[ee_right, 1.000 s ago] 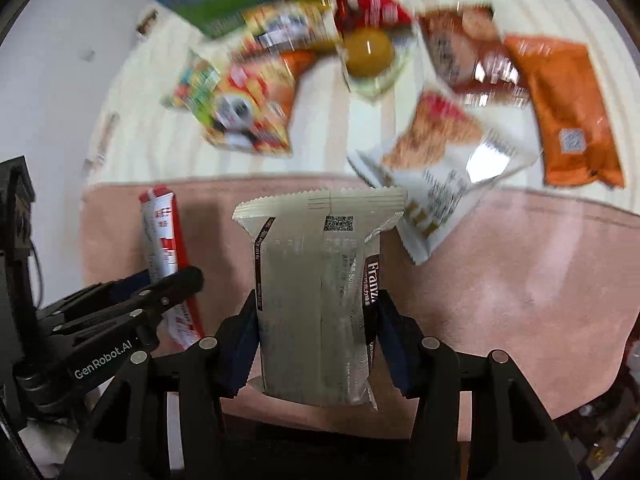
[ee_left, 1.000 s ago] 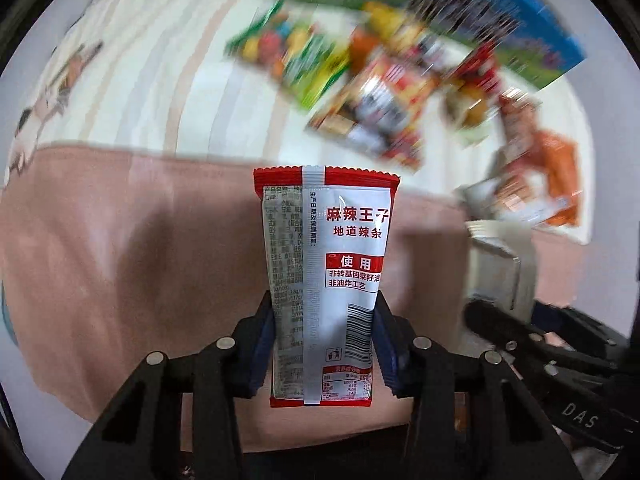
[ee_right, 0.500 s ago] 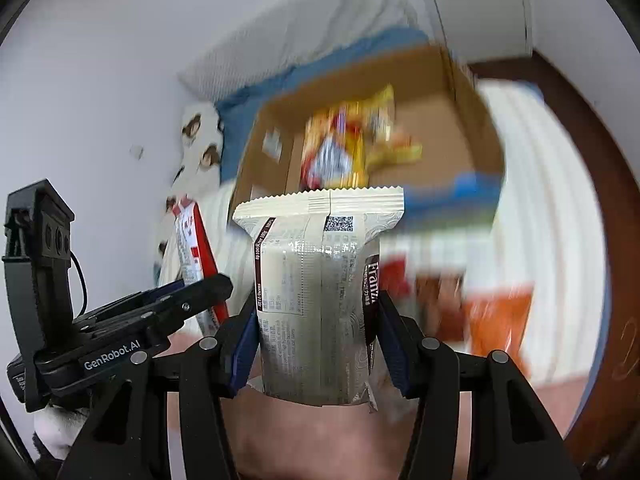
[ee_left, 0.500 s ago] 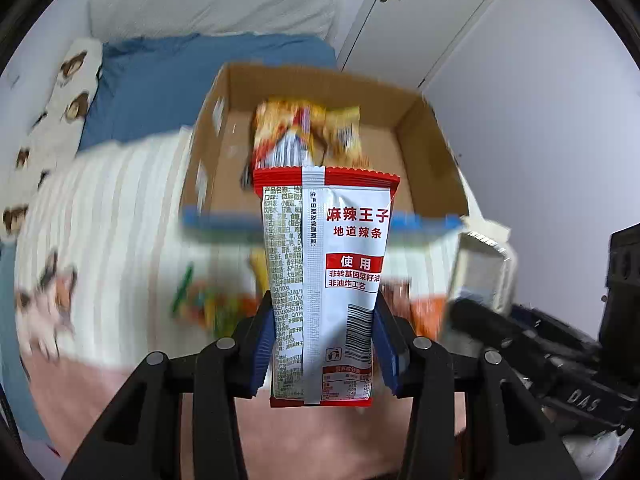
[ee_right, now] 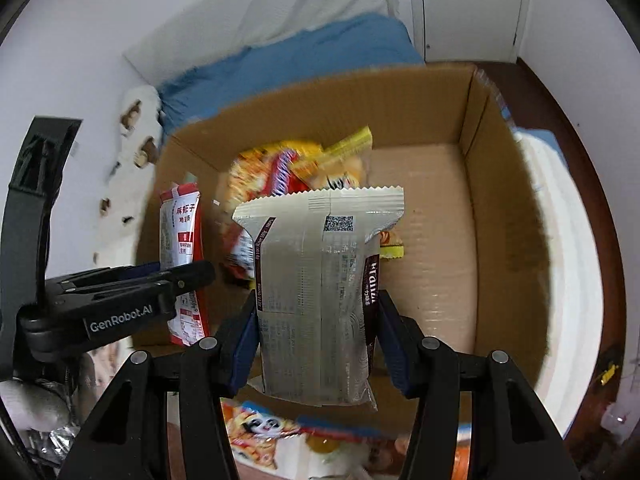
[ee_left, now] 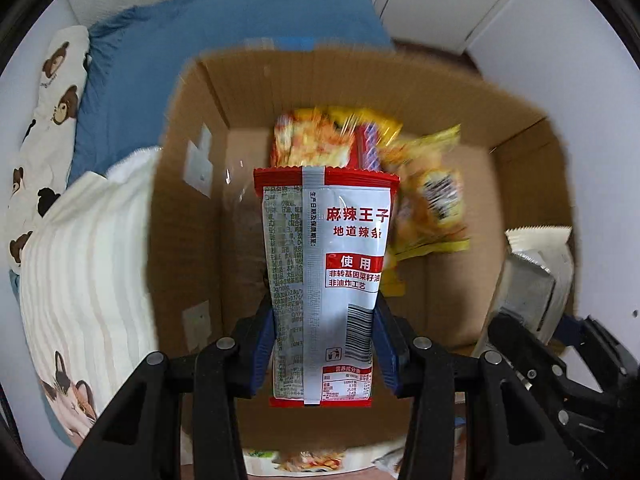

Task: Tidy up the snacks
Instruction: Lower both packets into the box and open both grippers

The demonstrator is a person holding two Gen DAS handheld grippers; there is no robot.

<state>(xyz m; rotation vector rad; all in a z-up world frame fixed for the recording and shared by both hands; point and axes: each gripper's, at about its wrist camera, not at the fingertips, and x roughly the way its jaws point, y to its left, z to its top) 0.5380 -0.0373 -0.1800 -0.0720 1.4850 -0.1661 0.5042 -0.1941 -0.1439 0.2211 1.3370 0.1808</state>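
Cardboard box (ee_left: pixel 192 216) lies below both packets: left hand-held gripper (ee_left: pixel 322 354) pinches the red one (ee_left: pixel 324 280), right hand-held gripper (ee_right: pixel 314 344) the beige one (ee_right: pixel 316 300). Next, I'd judge: release both inside.

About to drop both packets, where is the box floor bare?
Bare floor of the brown cardboard box lies along its right wall and its left wall. The back middle is crowded with yellow and red snack bags.

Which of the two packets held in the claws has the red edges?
The spicy-strip packet in the left claw: red-bordered with Chinese print. The right claw holds a plain cream packet.
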